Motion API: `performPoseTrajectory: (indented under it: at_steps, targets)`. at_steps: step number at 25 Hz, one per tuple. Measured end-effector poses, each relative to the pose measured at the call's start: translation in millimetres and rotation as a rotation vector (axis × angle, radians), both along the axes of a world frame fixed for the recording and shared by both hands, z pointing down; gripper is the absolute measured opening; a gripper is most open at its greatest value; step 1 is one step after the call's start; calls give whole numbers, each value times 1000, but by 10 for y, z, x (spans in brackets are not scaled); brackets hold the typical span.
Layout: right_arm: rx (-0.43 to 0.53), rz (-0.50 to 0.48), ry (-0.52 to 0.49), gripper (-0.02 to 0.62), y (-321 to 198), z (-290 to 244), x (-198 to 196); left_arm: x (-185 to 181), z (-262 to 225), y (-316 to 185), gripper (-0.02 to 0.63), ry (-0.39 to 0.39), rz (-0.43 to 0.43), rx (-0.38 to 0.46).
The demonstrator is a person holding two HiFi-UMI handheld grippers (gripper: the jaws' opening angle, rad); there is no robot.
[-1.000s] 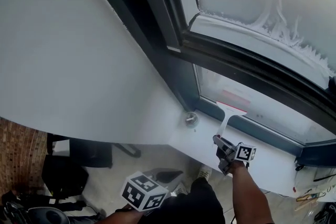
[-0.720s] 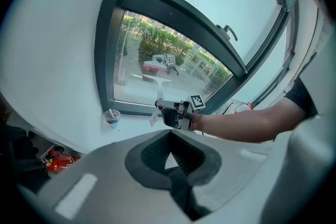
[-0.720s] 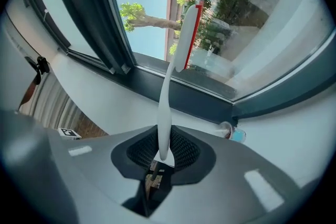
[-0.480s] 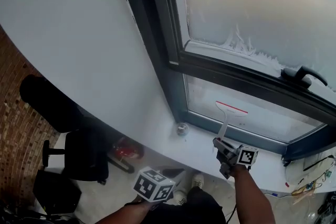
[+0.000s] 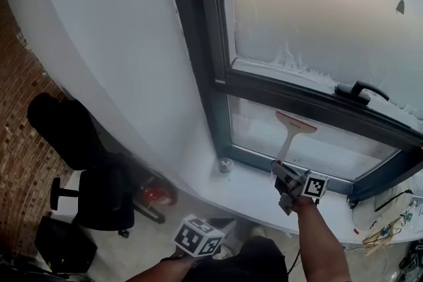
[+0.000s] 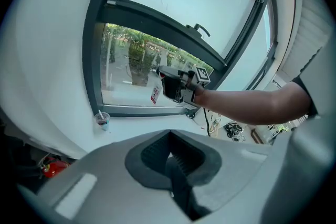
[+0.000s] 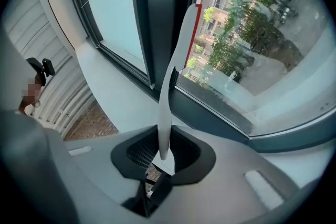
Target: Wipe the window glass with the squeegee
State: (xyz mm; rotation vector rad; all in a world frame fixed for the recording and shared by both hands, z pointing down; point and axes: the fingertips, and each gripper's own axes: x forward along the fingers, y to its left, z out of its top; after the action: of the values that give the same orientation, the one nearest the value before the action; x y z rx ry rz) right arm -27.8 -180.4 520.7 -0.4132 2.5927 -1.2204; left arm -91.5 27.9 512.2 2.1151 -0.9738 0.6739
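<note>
One white plastic red-edged squeegee [image 5: 291,132], grasped by right gripper [image 5: 281,174], blade near lower glass pane's [image 5: 344,150] top edge; one left gripper [image 6: 170,168], clenched, empty.

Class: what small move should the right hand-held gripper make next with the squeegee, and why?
Probably pull the squeegee down the lower pane: the right hand-held gripper is shut on its handle, and its blade sits high on that glass.
</note>
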Motion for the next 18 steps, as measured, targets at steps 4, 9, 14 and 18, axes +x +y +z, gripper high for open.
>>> performPoseTrajectory:
  at_steps: [4, 9, 14, 18]
  targets:
    - [3, -8, 25, 84, -1, -48, -20, -26, -104, -32, 0, -3, -33, 15]
    - [-16, -18, 17, 83, -63, -116, 55, 81, -273, -208, 0, 20, -72, 43]
    - [-35, -82, 31, 83, -86, 12, 80, 166, -258, -303, 0, 24, -97, 35]
    - [-61, -104, 5, 83, -109, -2, 73, 204, -250, -349, 0, 17, -115, 25]
